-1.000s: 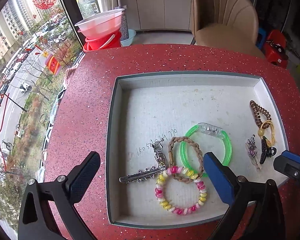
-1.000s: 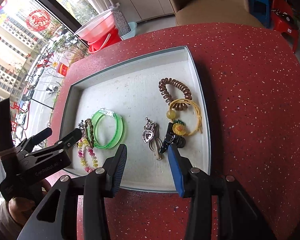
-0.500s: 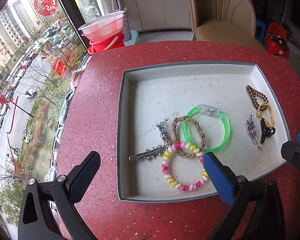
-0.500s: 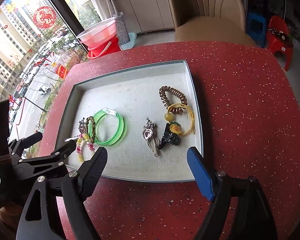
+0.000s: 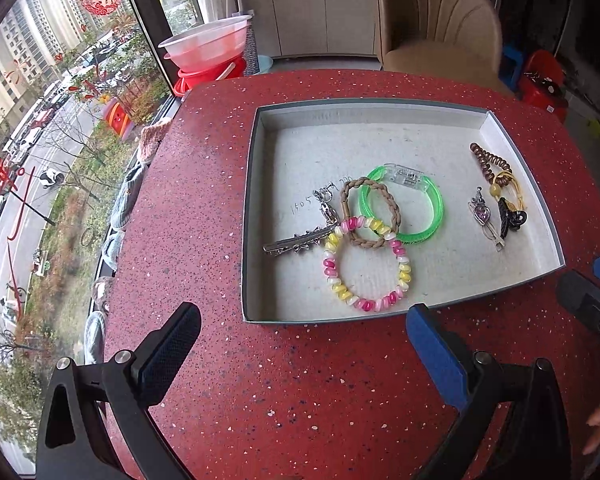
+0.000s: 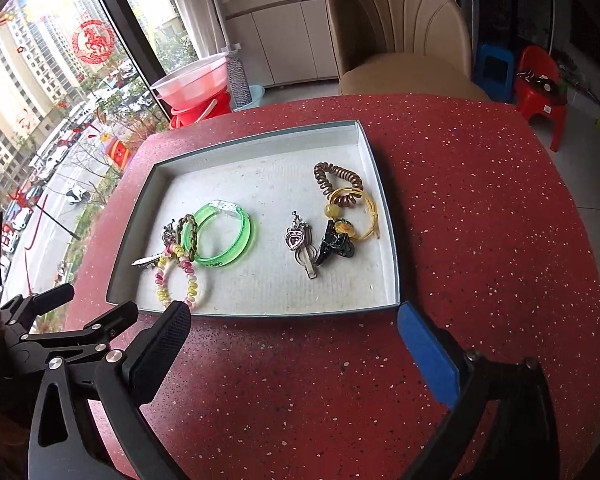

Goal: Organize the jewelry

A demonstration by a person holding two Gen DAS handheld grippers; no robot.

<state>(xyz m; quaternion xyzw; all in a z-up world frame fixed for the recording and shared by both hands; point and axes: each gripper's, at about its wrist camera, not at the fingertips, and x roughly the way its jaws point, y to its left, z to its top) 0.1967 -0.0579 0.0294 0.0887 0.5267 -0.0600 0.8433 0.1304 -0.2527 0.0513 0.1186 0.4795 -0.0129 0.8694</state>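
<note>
The jewelry lay in a shallow tray (image 5: 249, 216) on the red bench (image 5: 204, 184), sorted into two clusters, apparently by kind. Left cluster: a green bangle (image 5: 404, 208), braided band (image 5: 374, 213), bead bracelet (image 5: 366, 266) and silver clip (image 5: 296, 242), overlapping one another. Right cluster, well apart: a coil tie (image 6: 336, 184), yellow cord (image 6: 358, 212), heart pendant (image 6: 296, 240) and black clip (image 6: 334, 246). The left hand-held gripper (image 5: 300, 348) and right hand-held gripper (image 6: 296, 340) both hovered over the bench short of the tray's near rim, jaws spread wide and empty, suggesting the sorting was largely done.
</note>
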